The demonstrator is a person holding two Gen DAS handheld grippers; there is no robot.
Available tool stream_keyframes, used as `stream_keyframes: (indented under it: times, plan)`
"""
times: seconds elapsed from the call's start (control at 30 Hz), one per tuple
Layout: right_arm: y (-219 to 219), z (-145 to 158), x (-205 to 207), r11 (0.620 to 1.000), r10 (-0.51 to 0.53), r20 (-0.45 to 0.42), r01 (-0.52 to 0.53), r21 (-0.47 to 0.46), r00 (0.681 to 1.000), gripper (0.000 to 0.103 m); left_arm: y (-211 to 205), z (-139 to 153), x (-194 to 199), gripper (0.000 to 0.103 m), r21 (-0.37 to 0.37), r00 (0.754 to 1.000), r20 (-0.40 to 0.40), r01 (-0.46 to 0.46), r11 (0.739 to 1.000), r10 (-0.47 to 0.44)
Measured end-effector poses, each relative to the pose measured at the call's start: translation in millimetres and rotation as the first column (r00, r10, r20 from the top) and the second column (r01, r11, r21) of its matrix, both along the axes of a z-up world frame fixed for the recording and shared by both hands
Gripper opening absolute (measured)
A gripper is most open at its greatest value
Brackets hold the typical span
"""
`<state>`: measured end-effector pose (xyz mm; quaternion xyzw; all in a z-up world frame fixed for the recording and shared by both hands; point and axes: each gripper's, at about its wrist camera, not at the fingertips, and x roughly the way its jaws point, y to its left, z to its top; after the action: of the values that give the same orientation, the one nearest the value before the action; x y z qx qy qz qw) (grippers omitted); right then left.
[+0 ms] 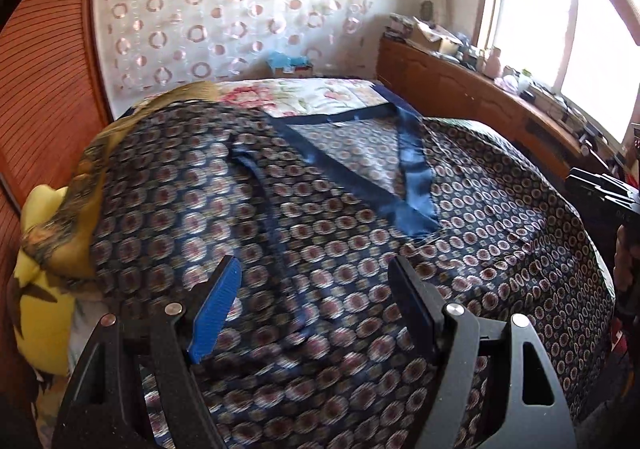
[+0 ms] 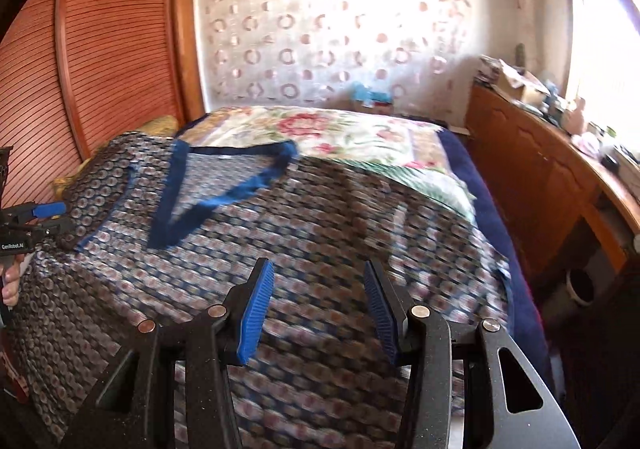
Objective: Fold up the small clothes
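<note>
A dark blue top with a ring pattern (image 1: 304, 217) lies spread on the bed, its blue-trimmed V neckline (image 1: 412, 173) toward the far side. It also shows in the right wrist view (image 2: 320, 217), neckline (image 2: 224, 193) at the left. My left gripper (image 1: 314, 277) is open and empty, hovering over the garment's near part. My right gripper (image 2: 318, 281) is open and empty above the garment. The right gripper shows at the right edge of the left wrist view (image 1: 608, 197); the left gripper shows at the left edge of the right wrist view (image 2: 36, 217).
A floral bedspread (image 2: 340, 133) covers the bed beyond the garment. A yellow patterned cloth (image 1: 44, 249) lies at the left. A wooden slatted wardrobe (image 2: 100, 49) stands left. A cluttered wooden cabinet (image 1: 480, 89) runs along the window side.
</note>
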<state>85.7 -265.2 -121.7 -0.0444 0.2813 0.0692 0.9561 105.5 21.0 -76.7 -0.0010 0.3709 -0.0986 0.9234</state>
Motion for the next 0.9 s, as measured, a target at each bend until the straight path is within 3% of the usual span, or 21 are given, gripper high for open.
stream_keyframes:
  times: [0.37, 0.9]
  plan:
    - [-54.8, -8.7, -13.3, 0.991, -0.127, -0.072, 0.129, 0.030, 0.989, 0.049, -29.3, -25.9, 29.0, 0.077, 0.040, 0.992, -0.107, 0.066, 0.997, -0.061]
    - [-83.7, -11.7, 8.0, 0.970, -0.205, -0.194, 0.225, 0.088, 0.959, 0.049, -40.9, -40.2, 37.8, 0.077, 0.092, 0.991, -0.124, 0.062, 0.994, -0.051]
